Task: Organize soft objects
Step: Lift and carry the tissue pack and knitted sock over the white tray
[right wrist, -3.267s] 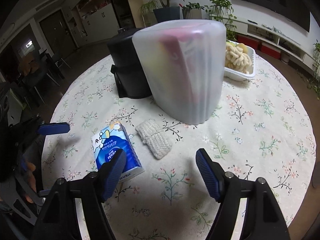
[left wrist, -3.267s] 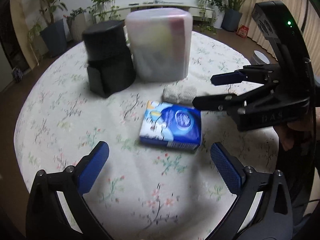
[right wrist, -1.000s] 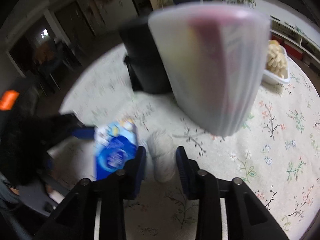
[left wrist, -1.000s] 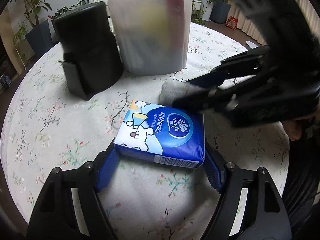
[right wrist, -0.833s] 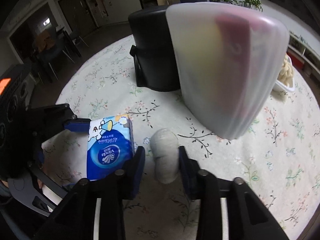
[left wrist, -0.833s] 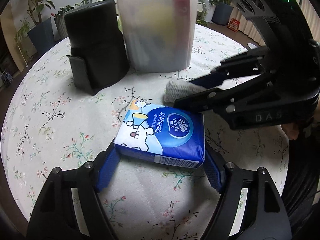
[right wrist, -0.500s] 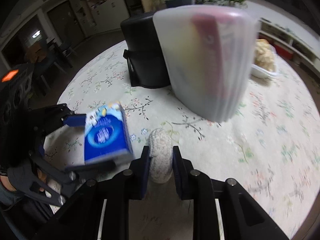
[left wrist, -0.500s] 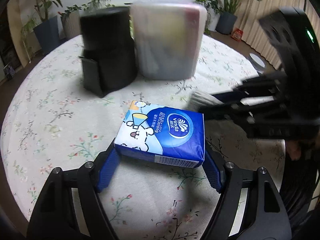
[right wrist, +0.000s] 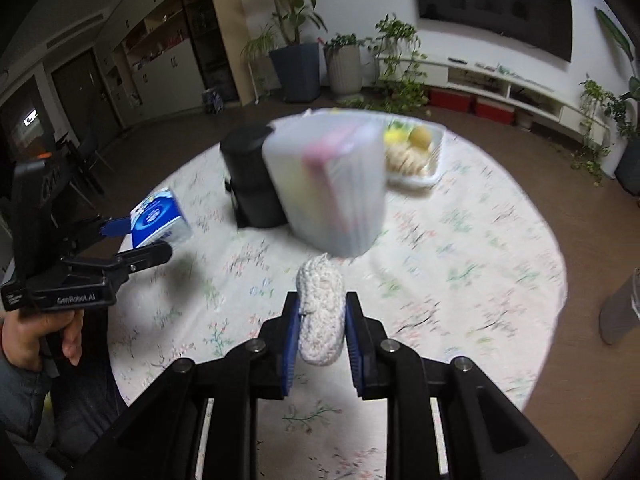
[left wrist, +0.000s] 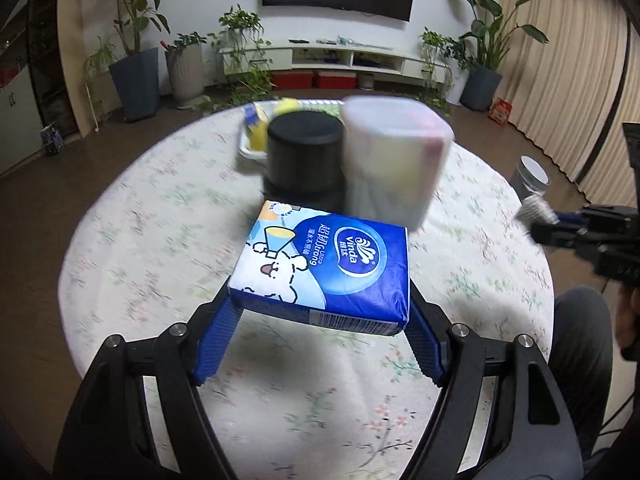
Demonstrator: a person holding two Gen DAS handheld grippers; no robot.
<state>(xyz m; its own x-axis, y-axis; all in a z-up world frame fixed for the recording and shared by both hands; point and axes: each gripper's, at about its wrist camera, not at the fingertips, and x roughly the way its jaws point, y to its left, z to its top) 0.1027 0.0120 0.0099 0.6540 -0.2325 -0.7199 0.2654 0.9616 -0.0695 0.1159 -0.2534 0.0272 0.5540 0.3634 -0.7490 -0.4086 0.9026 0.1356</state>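
My left gripper point(left wrist: 320, 316) is shut on a blue tissue pack point(left wrist: 326, 266) and holds it above the round floral table point(left wrist: 132, 248). It also shows in the right wrist view point(right wrist: 160, 222) at the left. My right gripper point(right wrist: 320, 320) is shut on a white knitted roll point(right wrist: 321, 312), lifted above the table. The roll shows at the right edge of the left wrist view point(left wrist: 534, 210). A white tray point(right wrist: 416, 178) with soft yellow and beige items sits at the table's far side.
A translucent plastic container point(right wrist: 332, 184) and a black cylindrical box point(right wrist: 250, 176) stand mid-table, in front of the tray. Plants, a TV shelf and curtains ring the room. A person's leg point(left wrist: 580, 344) is by the table's near right edge.
Both grippers have lifted up and back from the table, the left with the tissue pack, the right with the knitted roll. The table now looks farther below.
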